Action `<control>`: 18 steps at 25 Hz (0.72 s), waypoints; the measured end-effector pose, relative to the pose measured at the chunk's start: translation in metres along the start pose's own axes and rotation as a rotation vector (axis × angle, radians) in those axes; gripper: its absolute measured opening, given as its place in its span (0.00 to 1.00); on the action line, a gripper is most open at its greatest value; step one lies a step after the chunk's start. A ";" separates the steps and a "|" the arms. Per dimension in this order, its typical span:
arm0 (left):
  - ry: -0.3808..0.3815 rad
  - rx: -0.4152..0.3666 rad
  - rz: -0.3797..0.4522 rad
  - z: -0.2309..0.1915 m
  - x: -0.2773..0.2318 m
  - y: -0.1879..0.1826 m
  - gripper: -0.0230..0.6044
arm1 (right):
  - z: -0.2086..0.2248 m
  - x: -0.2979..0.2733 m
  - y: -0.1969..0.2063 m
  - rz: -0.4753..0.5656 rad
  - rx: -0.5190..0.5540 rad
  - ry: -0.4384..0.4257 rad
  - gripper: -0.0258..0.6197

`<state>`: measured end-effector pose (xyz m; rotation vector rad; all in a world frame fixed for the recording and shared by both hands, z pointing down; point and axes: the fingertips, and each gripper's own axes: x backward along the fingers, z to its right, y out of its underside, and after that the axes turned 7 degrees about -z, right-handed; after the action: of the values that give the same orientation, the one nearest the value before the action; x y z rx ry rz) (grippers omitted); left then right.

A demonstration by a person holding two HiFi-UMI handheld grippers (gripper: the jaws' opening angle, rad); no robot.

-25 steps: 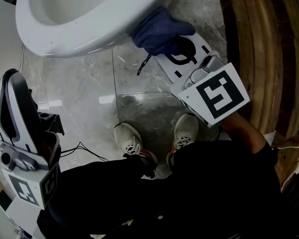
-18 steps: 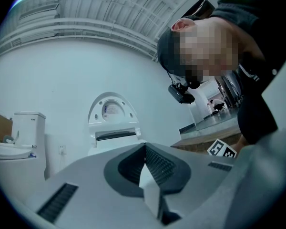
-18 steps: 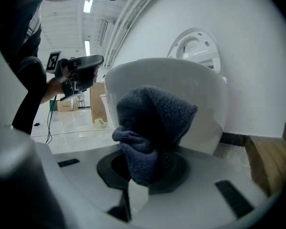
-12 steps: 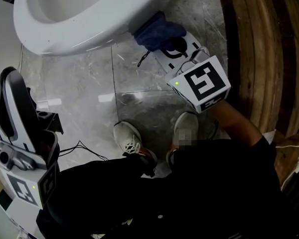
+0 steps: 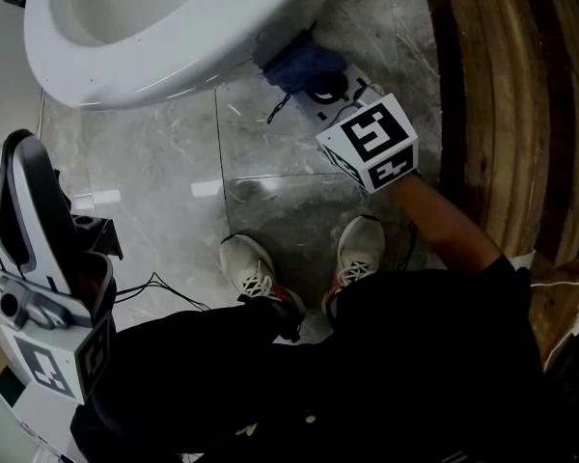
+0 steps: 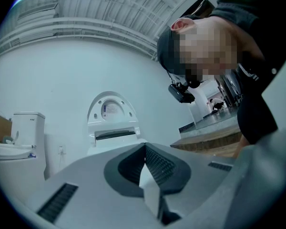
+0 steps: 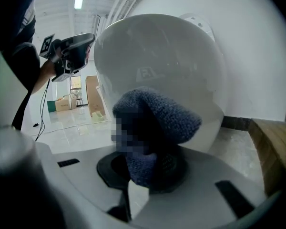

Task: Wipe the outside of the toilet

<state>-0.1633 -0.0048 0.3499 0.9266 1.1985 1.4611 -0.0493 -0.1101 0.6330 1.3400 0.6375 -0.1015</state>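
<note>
Between the fingers of the right gripper (image 7: 144, 168) a blue cloth (image 7: 158, 122) sits clamped, the toilet (image 5: 174, 41) just beyond their tips. Fingers of the left gripper (image 6: 146, 165) meet, empty.

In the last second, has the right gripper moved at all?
Yes. The right gripper, shut on the blue cloth, has moved up the head view toward the toilet bowl, away from the right shoe.
</note>
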 end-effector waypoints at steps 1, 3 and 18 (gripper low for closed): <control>0.001 -0.001 0.001 0.000 0.000 0.000 0.05 | 0.001 -0.003 0.004 -0.006 0.003 0.000 0.11; 0.000 -0.004 0.004 0.000 0.000 -0.002 0.05 | 0.002 -0.009 0.013 -0.026 0.001 -0.002 0.11; 0.011 -0.007 -0.003 0.003 -0.003 -0.002 0.05 | 0.011 -0.058 0.077 -0.171 -0.031 -0.008 0.11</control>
<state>-0.1595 -0.0069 0.3485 0.9128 1.2019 1.4695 -0.0608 -0.1172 0.7289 1.2528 0.7438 -0.2339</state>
